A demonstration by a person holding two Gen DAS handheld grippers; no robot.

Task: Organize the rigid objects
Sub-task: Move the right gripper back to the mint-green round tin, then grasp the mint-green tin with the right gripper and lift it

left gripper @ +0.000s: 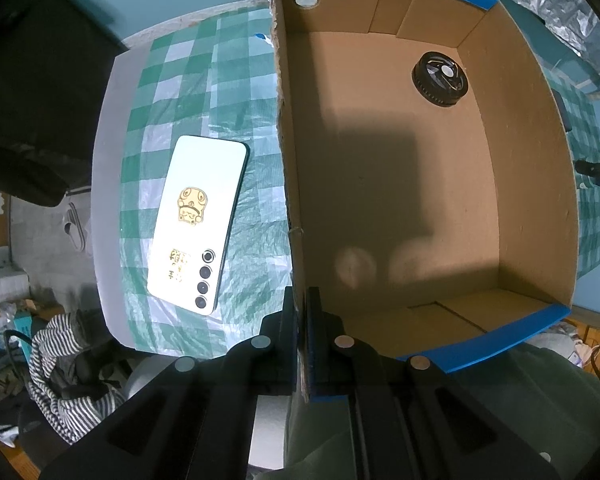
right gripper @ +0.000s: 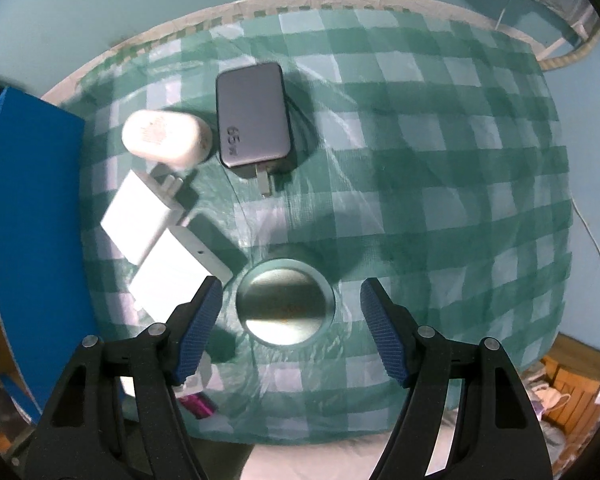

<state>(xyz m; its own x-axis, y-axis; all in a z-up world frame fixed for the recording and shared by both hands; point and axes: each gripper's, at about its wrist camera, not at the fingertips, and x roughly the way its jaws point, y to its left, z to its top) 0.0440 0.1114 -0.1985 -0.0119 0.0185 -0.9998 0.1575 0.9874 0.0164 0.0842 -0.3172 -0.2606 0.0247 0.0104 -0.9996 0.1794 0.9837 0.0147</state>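
Round metal lid (right gripper: 285,307) on checked bench (right gripper: 440,168), between spread fingers of right hand-held gripper (right gripper: 291,332), untouched. Left hand-held gripper (left gripper: 301,322) pinches cardboard box (left gripper: 512,152) wall; black cap (left gripper: 440,79) inside.

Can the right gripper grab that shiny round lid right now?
Probably yes. The right gripper is open, with the round metal lid lying flat between its blue fingers. Nothing covers the lid; the white charger sits close beside the left finger and might get nudged.
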